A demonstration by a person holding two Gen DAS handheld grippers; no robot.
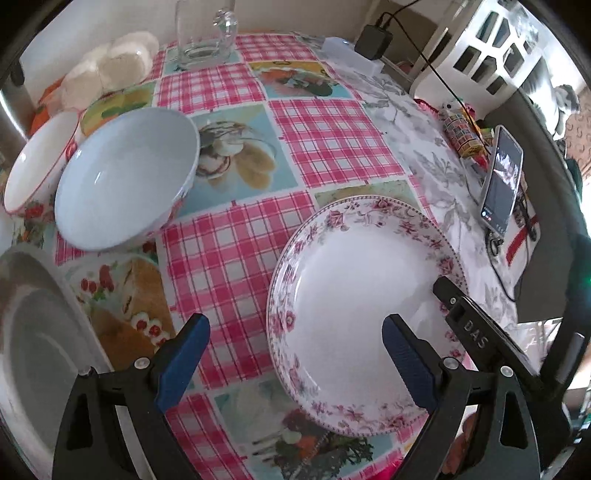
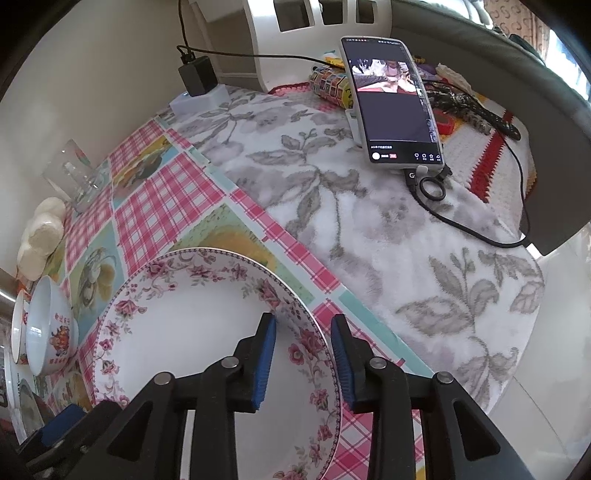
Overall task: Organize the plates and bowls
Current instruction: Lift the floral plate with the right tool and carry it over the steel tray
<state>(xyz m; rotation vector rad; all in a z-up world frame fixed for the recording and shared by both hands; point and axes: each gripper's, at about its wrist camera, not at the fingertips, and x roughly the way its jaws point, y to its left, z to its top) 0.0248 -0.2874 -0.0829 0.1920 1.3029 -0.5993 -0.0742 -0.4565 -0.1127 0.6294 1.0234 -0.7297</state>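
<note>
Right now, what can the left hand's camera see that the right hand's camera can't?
Only the left wrist view shows inside the white bowl and a grey plate at the near left edge. Only the right wrist view shows the phone's lit screen face-on, the ring below it, and the bowl's painted outside. Both show the flowered plate, the glass, the charger and the right gripper straddling the plate's rim.

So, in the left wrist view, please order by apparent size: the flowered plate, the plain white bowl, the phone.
1. flowered plate, though nearest the camera
2. white bowl
3. phone, farthest, so its true rank is unsure
</note>
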